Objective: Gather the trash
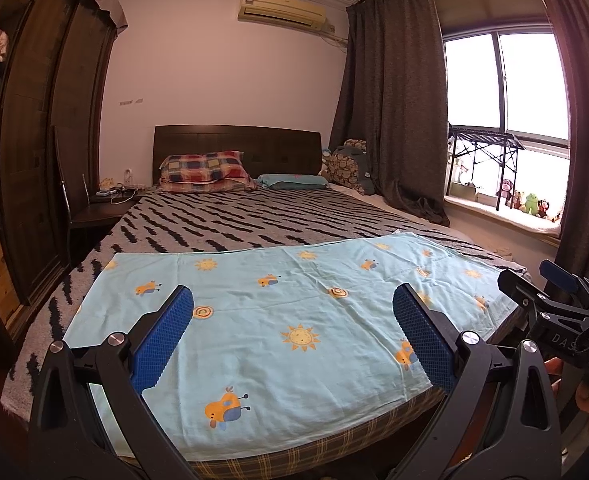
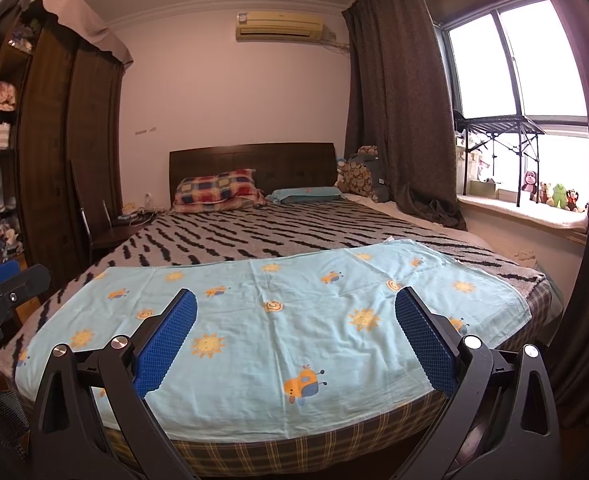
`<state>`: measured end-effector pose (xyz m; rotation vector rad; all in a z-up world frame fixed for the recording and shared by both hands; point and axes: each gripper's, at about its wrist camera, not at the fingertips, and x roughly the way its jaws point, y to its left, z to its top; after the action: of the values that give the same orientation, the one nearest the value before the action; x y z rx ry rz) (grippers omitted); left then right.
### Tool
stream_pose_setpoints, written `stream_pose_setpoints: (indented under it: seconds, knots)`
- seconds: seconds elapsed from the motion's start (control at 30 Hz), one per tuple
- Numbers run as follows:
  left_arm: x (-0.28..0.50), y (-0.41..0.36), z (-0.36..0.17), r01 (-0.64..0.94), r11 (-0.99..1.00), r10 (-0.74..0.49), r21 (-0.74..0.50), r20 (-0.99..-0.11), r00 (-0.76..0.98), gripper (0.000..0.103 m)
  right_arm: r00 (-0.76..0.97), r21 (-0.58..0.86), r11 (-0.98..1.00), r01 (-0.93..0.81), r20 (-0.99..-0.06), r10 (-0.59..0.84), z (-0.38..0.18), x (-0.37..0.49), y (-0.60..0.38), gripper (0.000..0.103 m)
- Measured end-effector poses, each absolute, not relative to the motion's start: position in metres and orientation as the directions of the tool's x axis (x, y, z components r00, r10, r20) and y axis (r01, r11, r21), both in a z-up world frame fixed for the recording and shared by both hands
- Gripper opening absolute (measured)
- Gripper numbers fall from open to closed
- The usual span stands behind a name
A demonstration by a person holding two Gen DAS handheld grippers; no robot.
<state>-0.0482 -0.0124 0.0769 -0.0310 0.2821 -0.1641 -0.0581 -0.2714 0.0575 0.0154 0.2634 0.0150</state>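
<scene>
My left gripper (image 1: 293, 302) is open and empty, held above the foot of the bed. My right gripper (image 2: 296, 306) is open and empty, held beside it at the same height. The right gripper also shows at the right edge of the left wrist view (image 1: 550, 292). The left gripper shows at the left edge of the right wrist view (image 2: 6, 284). Below both lies a light blue cloth (image 1: 294, 300) with sun and orange animal prints, spread flat over the foot of the bed; it also shows in the right wrist view (image 2: 278, 332). I see no trash in either view.
The bed (image 1: 254, 220) has a grey and black striped cover, a plaid pillow (image 1: 204, 170) and a blue pillow (image 1: 292, 181). A dark wardrobe (image 1: 46, 128) stands left, with a nightstand (image 1: 106, 208) beside it. Brown curtains (image 1: 394, 100) and a windowsill with plush toys (image 1: 530, 202) are right.
</scene>
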Motion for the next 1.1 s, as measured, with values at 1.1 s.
stream_pose_setpoints:
  seconds: [1.1]
  knots:
    - [-0.036,-0.002,0.072,0.127,0.988,-0.147,-0.084,-0.302,0.942,0.095,0.952,0.068,0.997,-0.044,-0.299,0.063,0.054,-0.036,-0.283,0.1]
